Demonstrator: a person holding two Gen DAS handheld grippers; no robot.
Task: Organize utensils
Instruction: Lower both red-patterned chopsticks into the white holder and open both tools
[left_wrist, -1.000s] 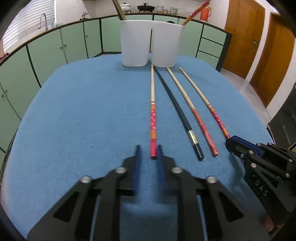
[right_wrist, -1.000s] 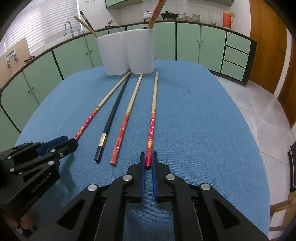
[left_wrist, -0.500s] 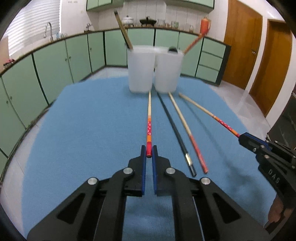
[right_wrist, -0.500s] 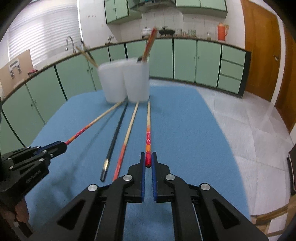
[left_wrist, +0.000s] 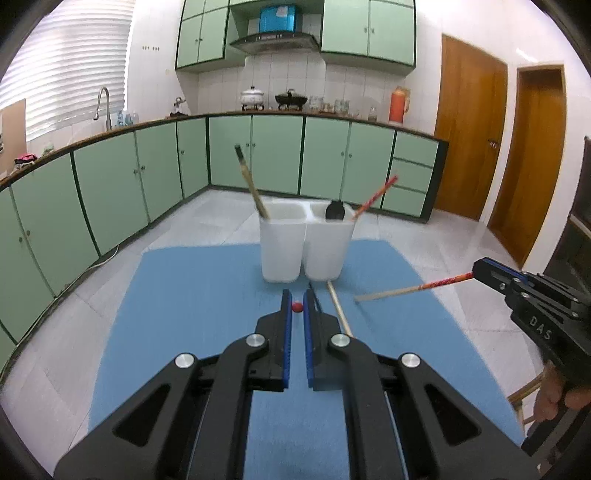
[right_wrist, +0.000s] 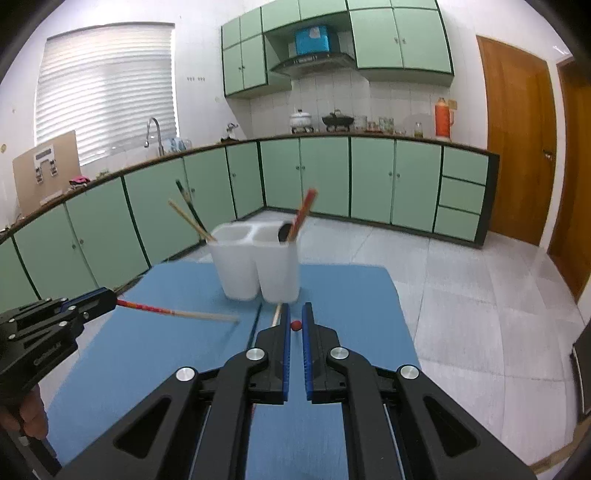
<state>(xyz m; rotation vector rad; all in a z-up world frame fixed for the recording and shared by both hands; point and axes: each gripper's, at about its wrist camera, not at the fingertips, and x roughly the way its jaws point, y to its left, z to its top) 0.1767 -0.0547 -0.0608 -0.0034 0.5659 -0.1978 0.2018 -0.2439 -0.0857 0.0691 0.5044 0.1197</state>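
My left gripper (left_wrist: 296, 306) is shut on a red-handled chopstick (left_wrist: 297, 306), seen end-on; from the right wrist view it sticks out of that gripper (right_wrist: 110, 297) as a red and tan stick (right_wrist: 177, 313) held above the table. My right gripper (right_wrist: 295, 325) is shut on another red-handled chopstick (right_wrist: 295, 325), which the left wrist view shows lifted (left_wrist: 413, 290). A white two-compartment holder (left_wrist: 303, 243) stands on the blue table (left_wrist: 192, 314), with chopsticks and a dark utensil in it. A black chopstick (right_wrist: 257, 321) and a tan one (left_wrist: 338, 308) lie on the table.
The table's far edge lies just behind the holder (right_wrist: 258, 266). Green kitchen cabinets (left_wrist: 277, 155) run along the back wall. Wooden doors (left_wrist: 469, 136) stand to the right, with tiled floor (right_wrist: 461, 295) around the table.
Both grippers have risen off the table and tilted up, each lifting its red-handled chopstick. The black and one tan chopstick stayed on the table.
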